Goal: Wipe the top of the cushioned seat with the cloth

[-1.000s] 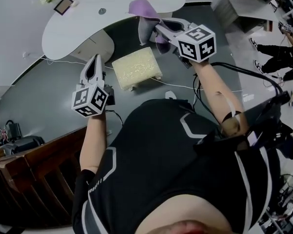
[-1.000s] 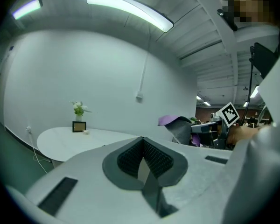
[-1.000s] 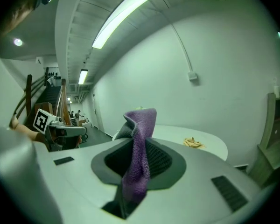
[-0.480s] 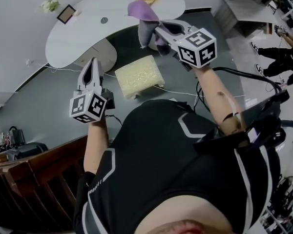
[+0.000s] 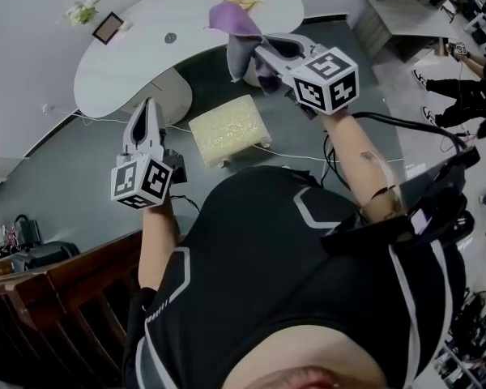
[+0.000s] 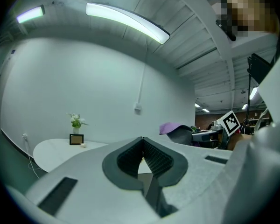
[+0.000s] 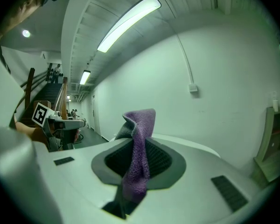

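the cushioned seat (image 5: 227,130) is recorded standing on the dark floor (image 5: 81,168) with its pale cream top facing up. its long axis is seen to run left to right across the head view, the right end lying a little farther from the person than the left. nothing is seen resting on its top.

the right gripper (image 5: 261,53) is held in the air beyond the far right corner of the seat, well apart from it, pointing away from the person and to the left. its jaws are clamped on the purple cloth (image 7: 139,141), with only the thickness of the fabric between them. in the right gripper view the cloth is seen standing up out of the jaws, its long axis running along the gap, and its free end is folded over at the top. in the head view that free end is seen beyond the far side of the seat, clear of the cushion.

the left gripper (image 5: 147,105) is held to the left of the seat, apart from it, pointing away from the person. its jaws are pressed together at the tips, and nothing is held between them.

a white curved bench (image 5: 186,31) is noted beyond the seat. a framed picture (image 5: 108,27) and a small plant (image 5: 81,10) are noted on it, beyond and to the left of the seat.
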